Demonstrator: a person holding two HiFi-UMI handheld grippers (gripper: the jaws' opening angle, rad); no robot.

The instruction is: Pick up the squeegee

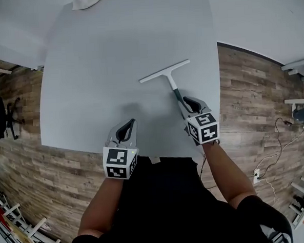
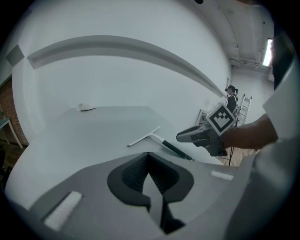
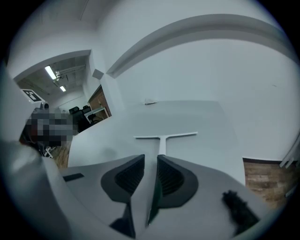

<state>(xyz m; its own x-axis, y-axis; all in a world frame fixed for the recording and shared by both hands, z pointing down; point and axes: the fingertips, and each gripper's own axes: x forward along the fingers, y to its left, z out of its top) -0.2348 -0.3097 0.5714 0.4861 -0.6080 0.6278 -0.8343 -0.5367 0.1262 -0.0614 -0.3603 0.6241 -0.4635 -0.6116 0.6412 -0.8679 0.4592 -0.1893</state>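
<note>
"Pale grey tabletop (image 1: 97, 70) is filling most of the head view, with wood-plank floor (image 1: 253, 97) showing round it. Where is the squeegee (image 1: 167, 76) lying?"

"It is lying flat toward the right edge, with its blade pointing at the middle and its dark handle running back toward the near right corner. The right gripper (image 1: 188, 102) is hovering over that handle end."

"Is it gripping?"

"Not that I am seeing. Its fingers are standing a narrow way apart, and the handle is lining up with the gap. I am judging this the end of the approach; next it is needing to sink round the handle and squeeze."

"And the left gripper (image 1: 129, 124)?"

"It is hanging by the near edge, fingers closed on nothing."

"Anything unclear?"

"The handle's end is hiding under the right gripper — and the white crumpled thing (image 1: 87, 1) at the far edge is being cut off. I am not managing to tell whether it is cloth or paper."
</note>
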